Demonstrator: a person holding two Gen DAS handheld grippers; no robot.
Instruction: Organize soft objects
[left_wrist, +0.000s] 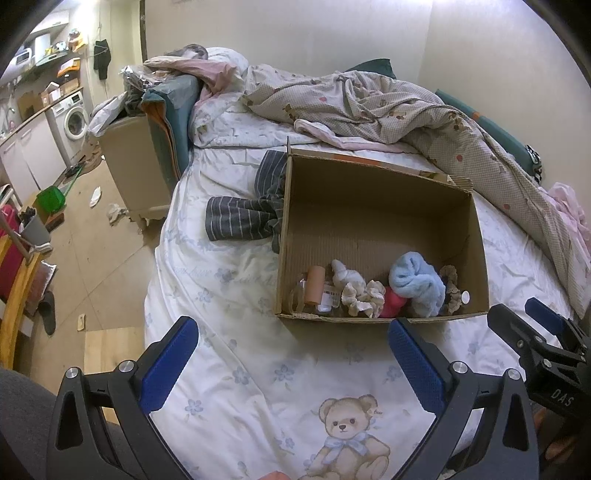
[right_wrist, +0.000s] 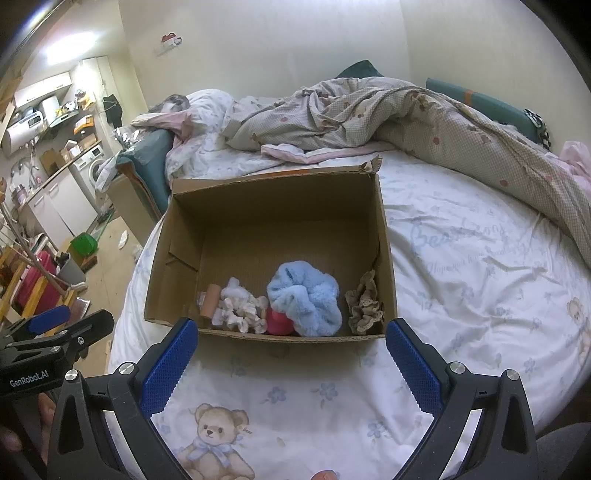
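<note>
An open cardboard box (left_wrist: 369, 206) (right_wrist: 258, 206) stands on the bed. Along its near wall lie a fluffy light-blue scrunchie (left_wrist: 417, 284) (right_wrist: 304, 299), a cream scrunchie (left_wrist: 360, 297) (right_wrist: 240, 310), a red soft item (left_wrist: 391, 302) (right_wrist: 279, 323), a brown lace scrunchie (right_wrist: 364, 304) and an orange tube (left_wrist: 314, 284) (right_wrist: 210, 301). A grey striped cloth (left_wrist: 243, 214) lies on the sheet left of the box. My left gripper (left_wrist: 293, 345) is open and empty, just short of the box. My right gripper (right_wrist: 291, 345) is open and empty at the box's near edge.
A crumpled checked duvet (left_wrist: 406, 110) (right_wrist: 369, 118) and pillows lie behind the box. The bed sheet (left_wrist: 240, 350) has a teddy bear print. Left of the bed are a bedside cabinet (left_wrist: 136, 166), a cluttered floor, a green bin (left_wrist: 50, 199) and a washing machine (left_wrist: 72, 118).
</note>
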